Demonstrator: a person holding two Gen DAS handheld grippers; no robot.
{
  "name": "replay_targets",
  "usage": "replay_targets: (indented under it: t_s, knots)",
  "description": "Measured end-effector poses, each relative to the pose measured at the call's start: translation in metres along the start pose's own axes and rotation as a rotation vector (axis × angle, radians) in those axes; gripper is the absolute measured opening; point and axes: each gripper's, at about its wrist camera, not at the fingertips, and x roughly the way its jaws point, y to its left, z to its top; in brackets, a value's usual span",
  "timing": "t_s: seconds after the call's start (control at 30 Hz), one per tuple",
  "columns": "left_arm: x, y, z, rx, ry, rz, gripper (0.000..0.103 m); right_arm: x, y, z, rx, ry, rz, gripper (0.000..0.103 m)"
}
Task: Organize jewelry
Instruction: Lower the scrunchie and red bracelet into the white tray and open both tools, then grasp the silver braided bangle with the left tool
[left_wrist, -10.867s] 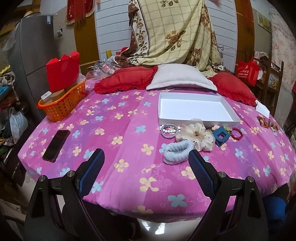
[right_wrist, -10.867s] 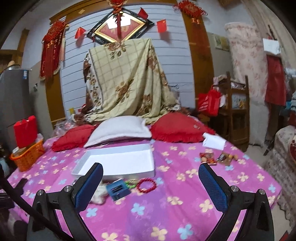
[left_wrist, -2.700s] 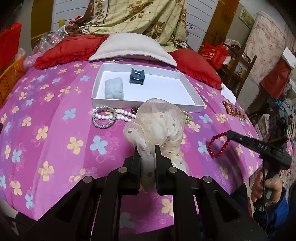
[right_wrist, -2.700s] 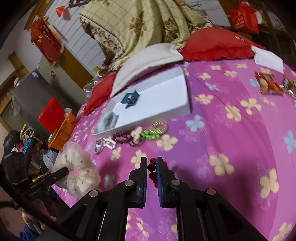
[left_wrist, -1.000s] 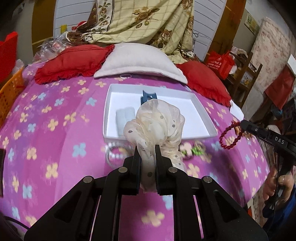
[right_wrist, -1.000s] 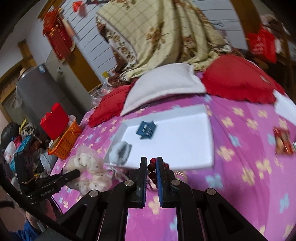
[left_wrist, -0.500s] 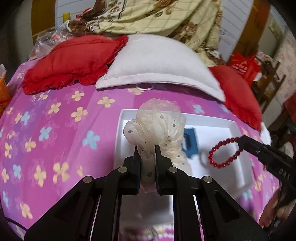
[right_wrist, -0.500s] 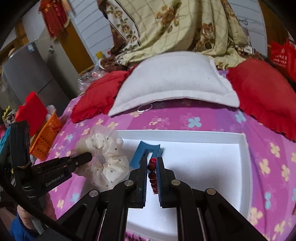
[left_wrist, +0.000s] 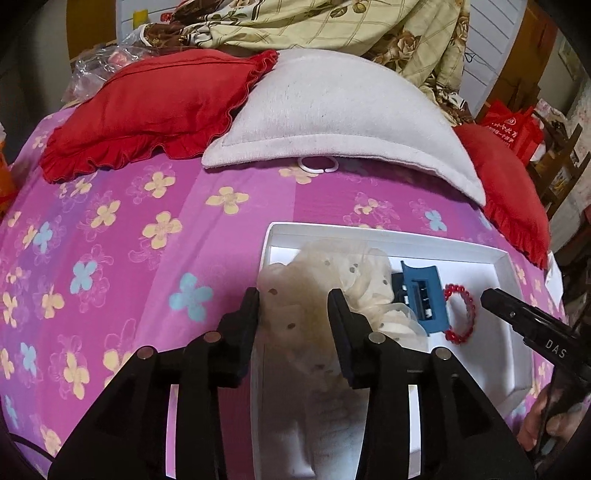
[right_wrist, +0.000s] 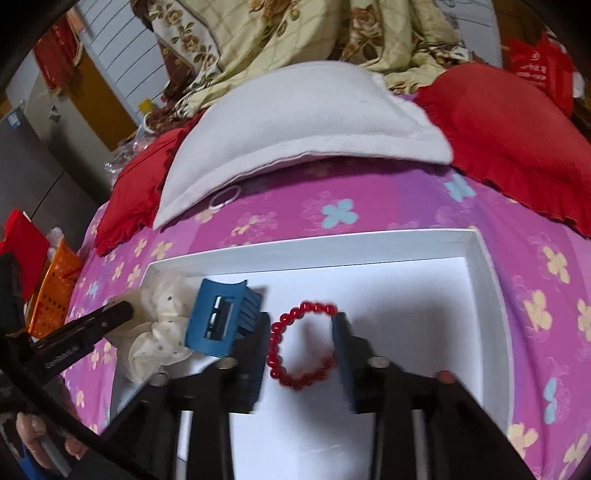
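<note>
The white tray (left_wrist: 384, 238) (right_wrist: 484, 266) lies on the pink flowered bedspread. In the left wrist view my left gripper (left_wrist: 293, 306) is open over the tray's left end, with the cream dotted scrunchie (left_wrist: 332, 277) lying in the tray between and beyond its fingers. A blue hair claw (left_wrist: 421, 299) (right_wrist: 219, 319) lies beside the scrunchie (right_wrist: 159, 332). In the right wrist view my right gripper (right_wrist: 301, 332) is open around the red bead bracelet (right_wrist: 299, 347), which rests on the tray floor and also shows in the left wrist view (left_wrist: 458, 314).
A white pillow (left_wrist: 332, 107) and red cushions (left_wrist: 147, 103) lie just beyond the tray, with a white ring (left_wrist: 317, 164) under the pillow's edge. An orange basket (right_wrist: 51, 291) stands at the far left. The light blue scrunchie is hidden.
Both grippers have moved lower into the tray and opened. The scrunchie and the red bracelet were let go and now lie in the tray.
</note>
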Motion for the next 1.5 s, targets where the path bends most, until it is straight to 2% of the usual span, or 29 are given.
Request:
replay_targets:
  t_s: [0.2, 0.4, 0.6, 0.77, 0.9, 0.97, 1.0, 1.03, 1.07, 1.2, 1.3, 1.5]
  knots:
    - [-0.051, 0.006, -0.008, -0.023, -0.059, -0.034, 0.037, -0.046, 0.002, -0.024, -0.031, -0.025, 0.003, 0.036]
    - [-0.102, 0.023, -0.059, -0.057, -0.091, -0.021, 0.041, -0.076, 0.019, -0.076, -0.080, 0.001, 0.076, 0.039]
    - [-0.106, 0.036, -0.126, -0.067, -0.057, -0.011, 0.041, -0.079, 0.045, -0.131, -0.119, 0.052, 0.173, 0.039]
    - [-0.076, 0.030, -0.157, -0.025, 0.019, -0.022, 0.041, -0.070, 0.050, -0.167, -0.131, 0.097, 0.155, 0.039]
    - [-0.055, 0.027, -0.160, -0.020, 0.041, -0.023, 0.040, -0.071, 0.040, -0.180, -0.103, 0.110, 0.147, 0.039]
    - [-0.051, 0.026, -0.160, -0.022, 0.017, -0.010, 0.035, -0.073, 0.036, -0.185, -0.096, 0.111, 0.135, 0.039]
    - [-0.051, 0.026, -0.160, -0.024, 0.014, -0.014, 0.030, -0.074, 0.035, -0.186, -0.095, 0.111, 0.132, 0.039]
    - [-0.051, 0.026, -0.159, -0.034, 0.027, -0.028, 0.008, -0.076, 0.034, -0.187, -0.094, 0.110, 0.128, 0.039]
    - [-0.049, 0.026, -0.160, -0.038, 0.047, -0.030, 0.006, -0.077, 0.032, -0.189, -0.091, 0.111, 0.125, 0.039]
    - [-0.061, 0.030, -0.179, -0.032, 0.042, -0.003, 0.006, -0.080, 0.032, -0.195, -0.088, 0.117, 0.127, 0.039]
    - [-0.079, 0.046, -0.205, -0.093, 0.037, -0.027, 0.005, -0.077, 0.038, -0.195, -0.090, 0.132, 0.152, 0.039]
    - [-0.102, 0.069, -0.240, -0.198, 0.010, -0.097, 0.005, -0.051, 0.092, -0.183, -0.203, 0.156, 0.204, 0.039]
